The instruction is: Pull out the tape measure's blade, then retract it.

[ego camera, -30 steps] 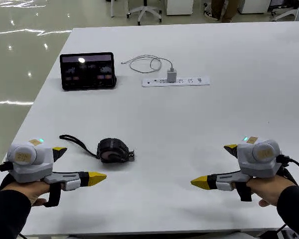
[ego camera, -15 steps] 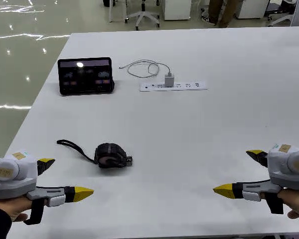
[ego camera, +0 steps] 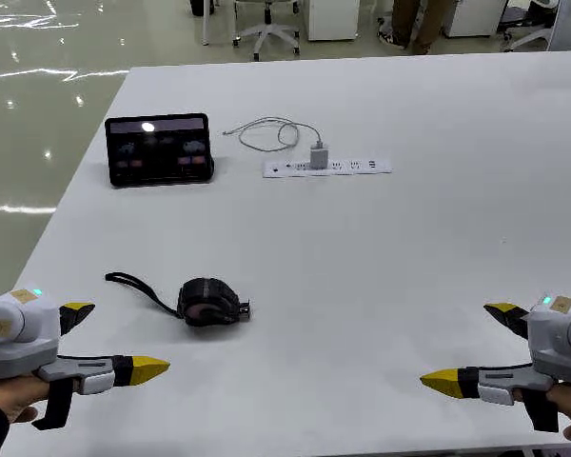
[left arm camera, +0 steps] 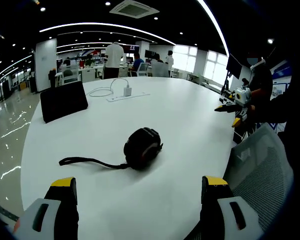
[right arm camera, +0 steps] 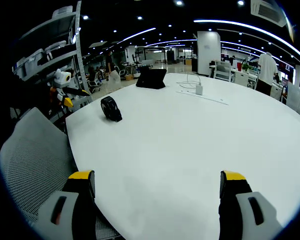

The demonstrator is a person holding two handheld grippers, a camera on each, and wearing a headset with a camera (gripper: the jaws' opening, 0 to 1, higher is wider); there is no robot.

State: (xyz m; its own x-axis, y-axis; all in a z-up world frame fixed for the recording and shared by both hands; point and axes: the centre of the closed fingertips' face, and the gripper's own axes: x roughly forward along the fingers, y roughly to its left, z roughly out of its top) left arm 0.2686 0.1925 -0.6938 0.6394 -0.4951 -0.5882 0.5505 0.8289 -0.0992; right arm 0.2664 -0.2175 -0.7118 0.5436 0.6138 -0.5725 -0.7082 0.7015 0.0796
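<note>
A black tape measure (ego camera: 209, 302) lies on the white table (ego camera: 381, 248) with its blade drawn in and its black wrist strap (ego camera: 133, 284) trailing to the left. My left gripper (ego camera: 114, 338) hovers open at the near left, a short way in front of the tape measure (left arm camera: 142, 148), with nothing between its yellow-tipped jaws. At the near right edge my right gripper (ego camera: 468, 345) is open and empty, far from the tape measure (right arm camera: 111, 108). Each gripper view catches the other gripper across the table: the right gripper (left arm camera: 230, 106) and the left gripper (right arm camera: 70, 97).
A dark tablet (ego camera: 159, 149) stands propped at the back left. A white power strip (ego camera: 328, 167) with a plugged-in charger and looped cable (ego camera: 266, 133) lies behind the middle. A grey mesh chair (right arm camera: 35, 150) sits at the table's near edge.
Both grippers have drawn back toward the near edge and further apart, the right one most. The tape measure has stayed put; the head camera has tilted slightly.
</note>
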